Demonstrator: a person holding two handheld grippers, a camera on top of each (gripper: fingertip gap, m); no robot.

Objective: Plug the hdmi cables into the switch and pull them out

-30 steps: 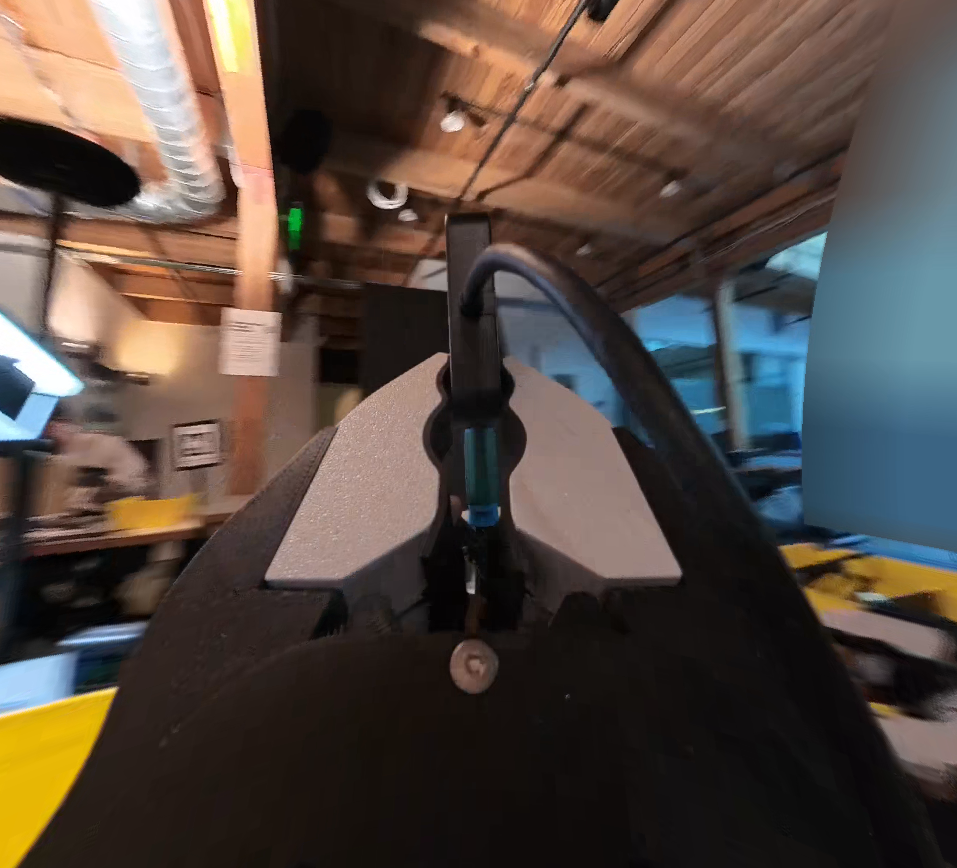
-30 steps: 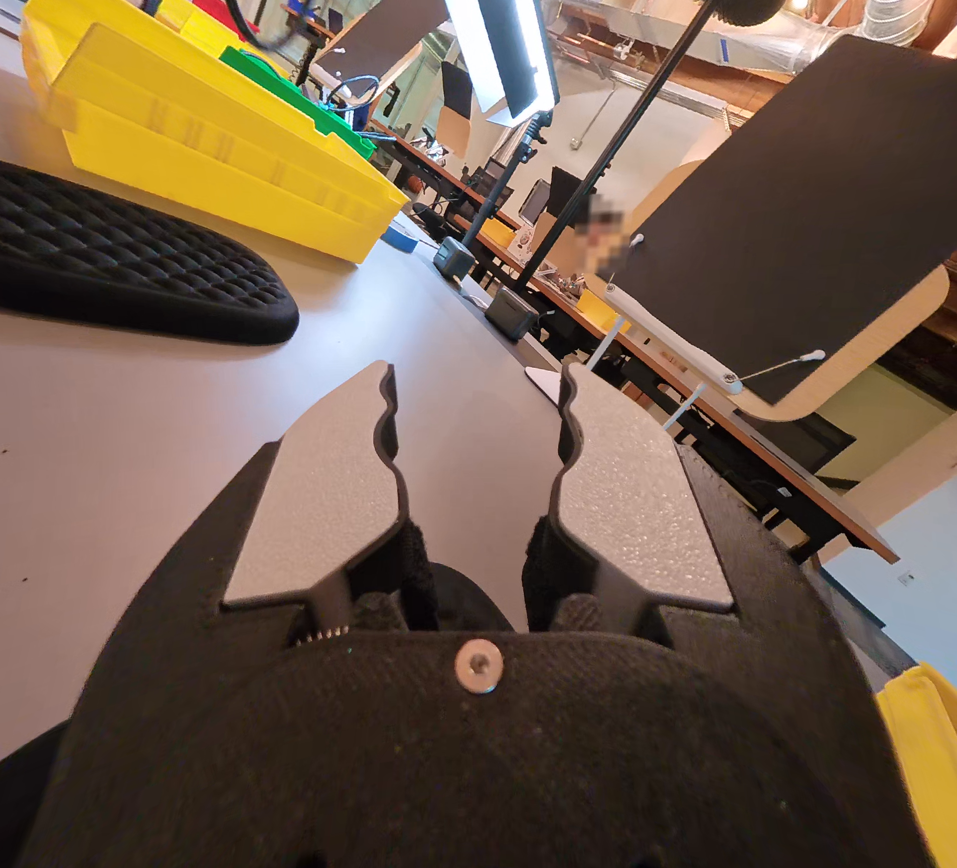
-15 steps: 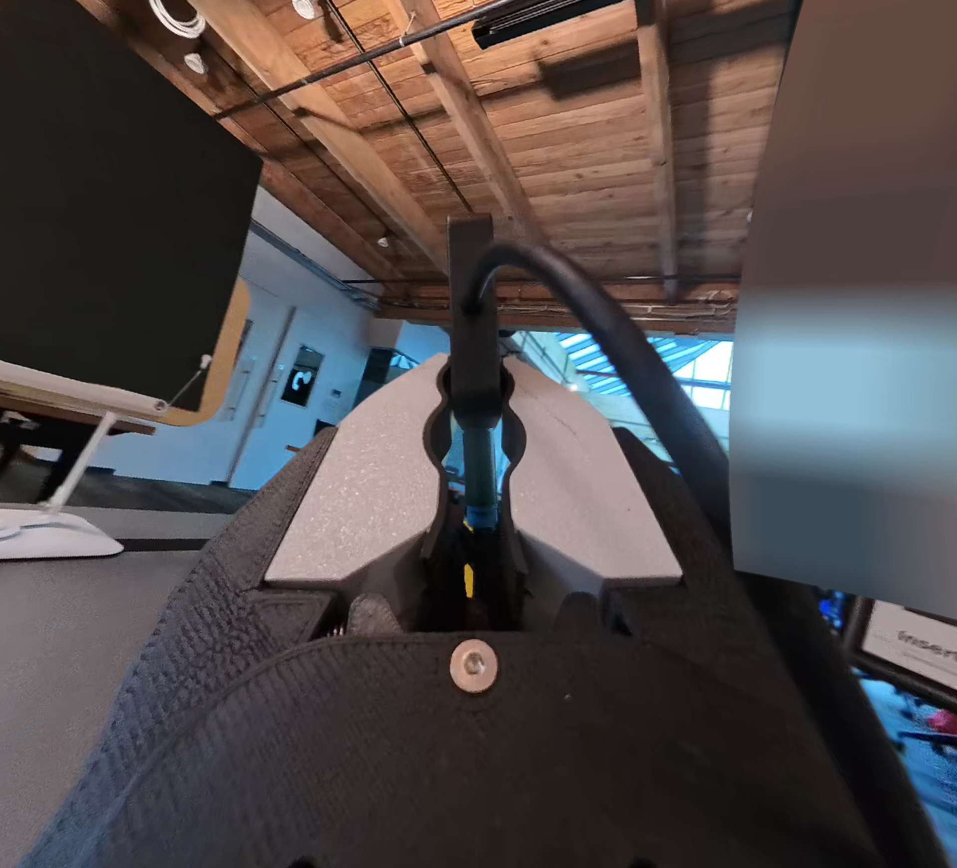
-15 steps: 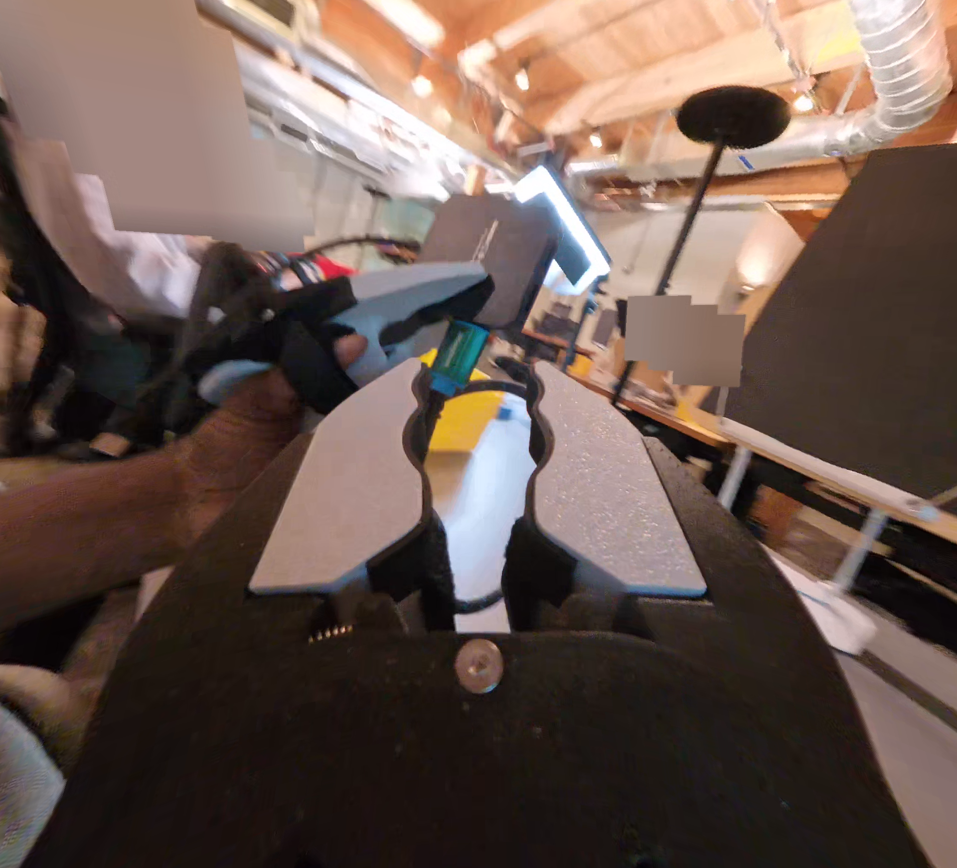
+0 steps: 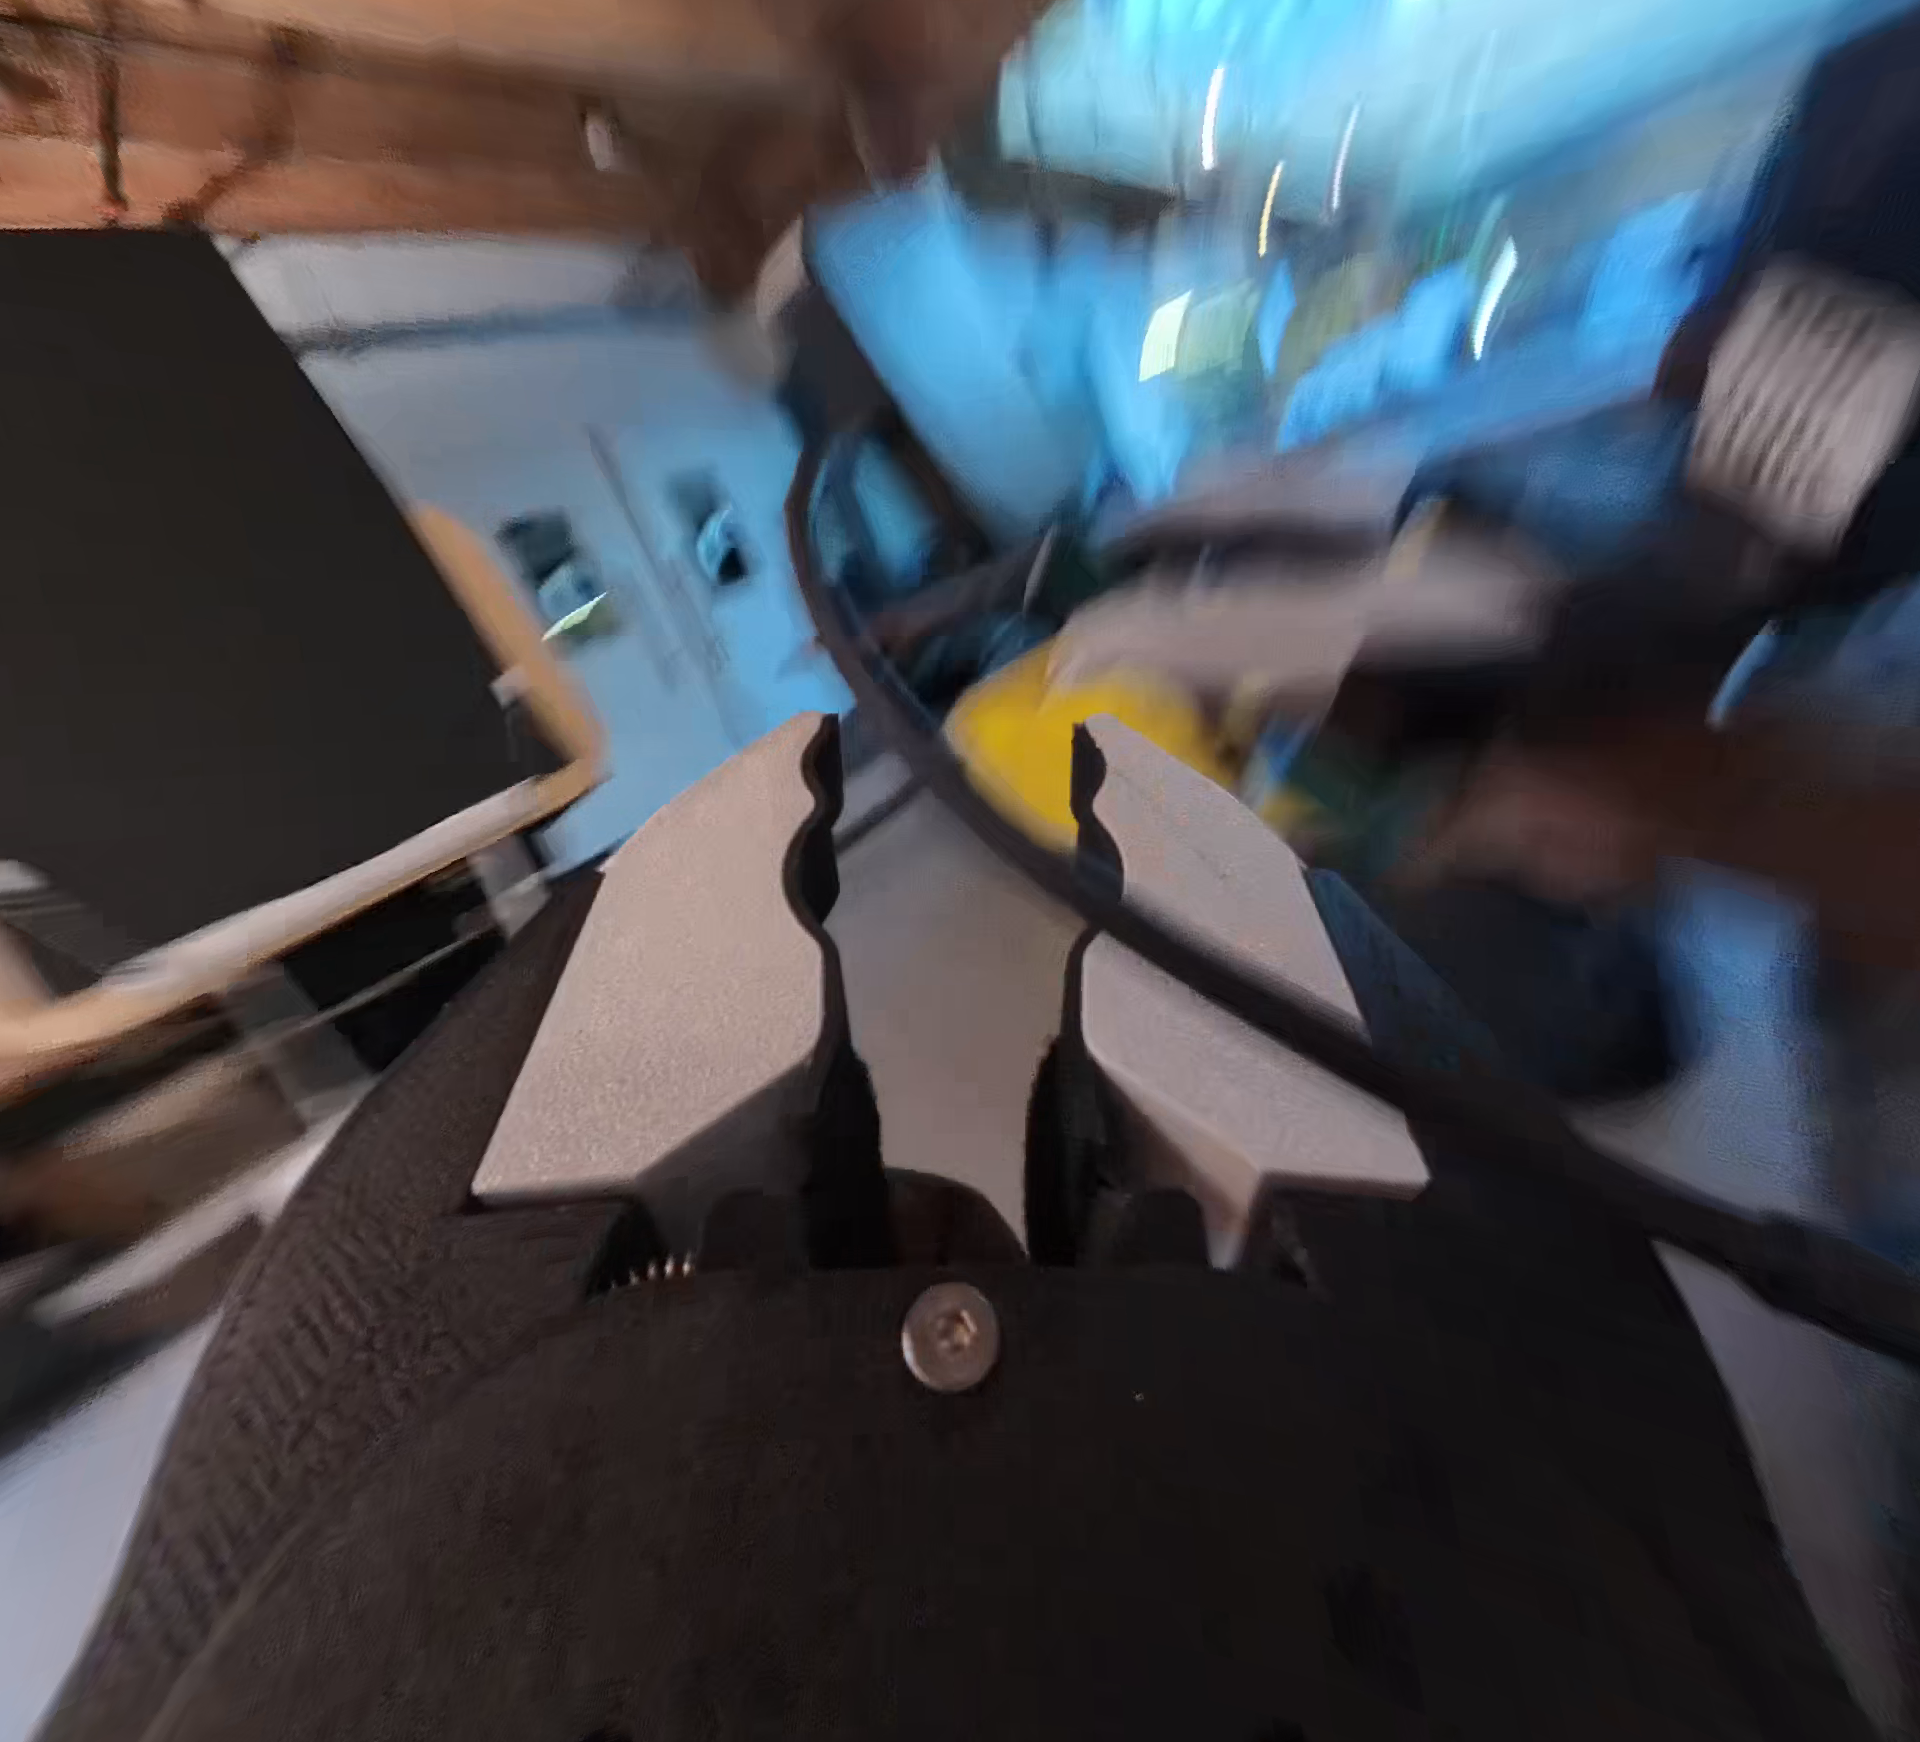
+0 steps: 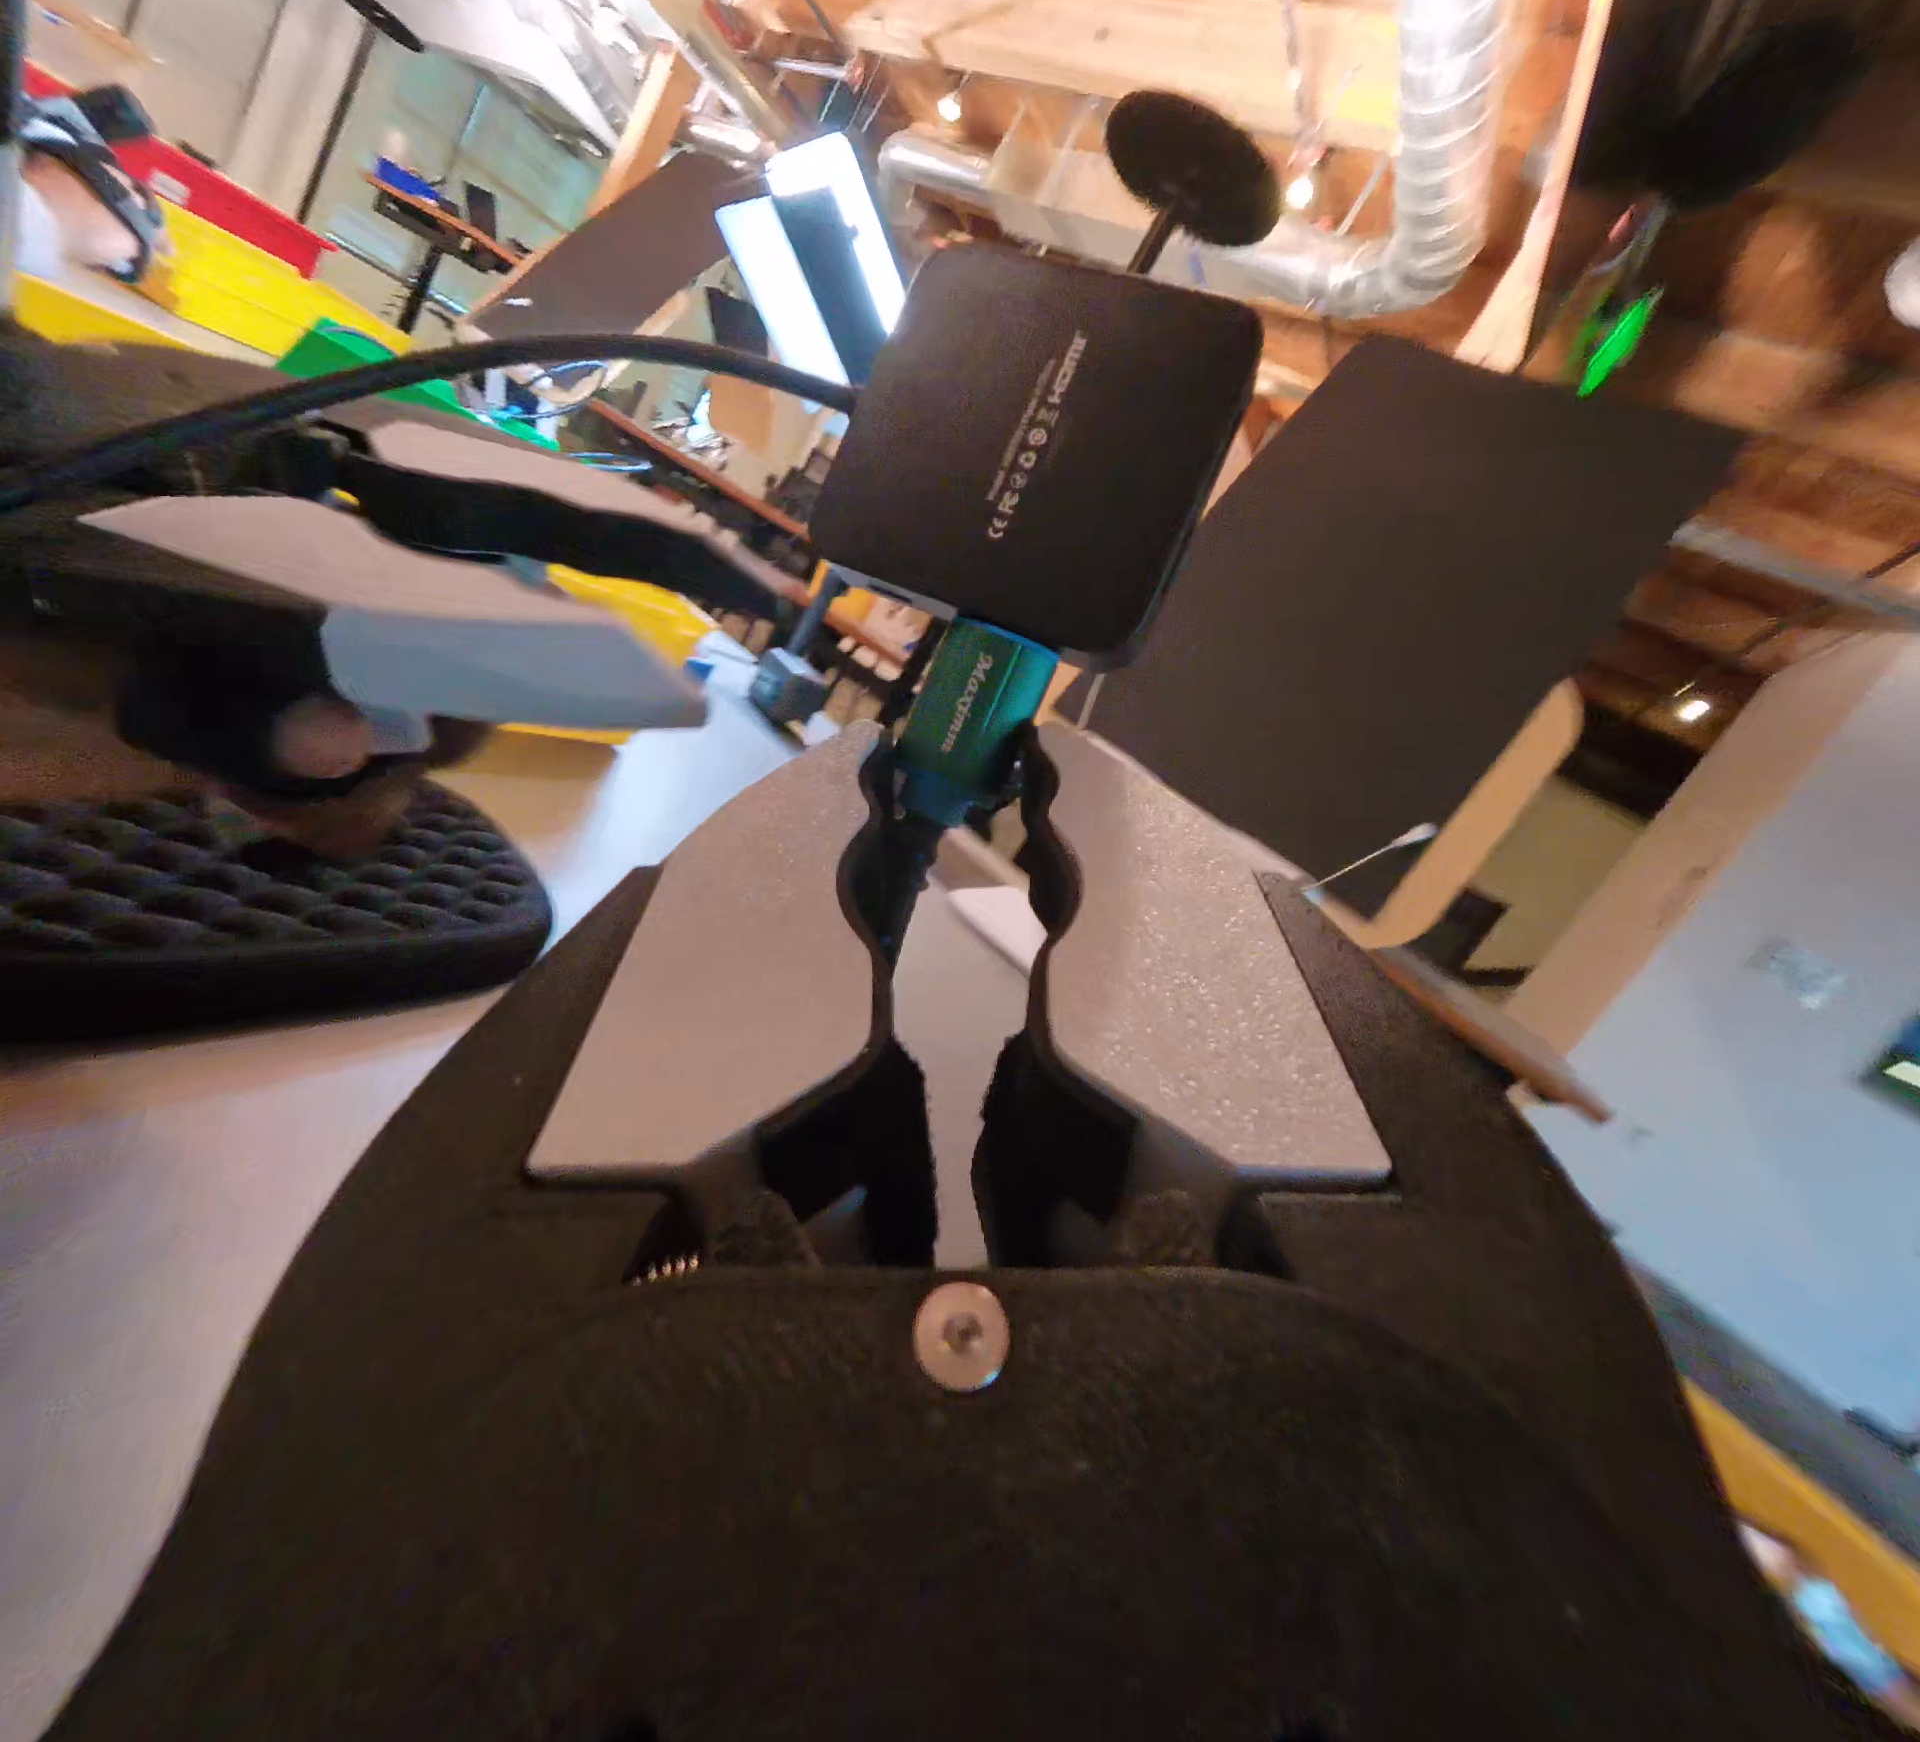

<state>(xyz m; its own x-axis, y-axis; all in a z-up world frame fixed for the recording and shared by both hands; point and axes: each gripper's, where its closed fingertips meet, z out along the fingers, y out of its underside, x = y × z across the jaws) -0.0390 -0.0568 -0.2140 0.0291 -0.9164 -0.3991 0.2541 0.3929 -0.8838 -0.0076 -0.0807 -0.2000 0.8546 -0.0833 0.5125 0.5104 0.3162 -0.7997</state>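
Observation:
In the right wrist view my right gripper (image 6: 951, 747) is shut on a teal HDMI plug (image 6: 971, 695) that sits in the lower edge of the black square switch (image 6: 1039, 445), held up above the table. A second black cable (image 6: 623, 357) runs from the switch's left side. My left gripper (image 6: 738, 653) shows at the left of that view, apart from the switch, held by a hand. In the blurred left wrist view the left gripper (image 5: 951, 736) is open and empty, and a black cable (image 5: 1195, 954) lies across its right finger.
A black mesh pad (image 6: 208, 913) lies on the pale table (image 6: 156, 1225) at the left. Yellow bins (image 6: 239, 290) and a green bin stand behind it. A dark board on a stand (image 6: 1403, 632) and a light panel (image 6: 810, 269) stand beyond the table.
The left gripper has let go of the teal plug, opened and swung away. The right gripper has closed on the plug and now holds plug and switch.

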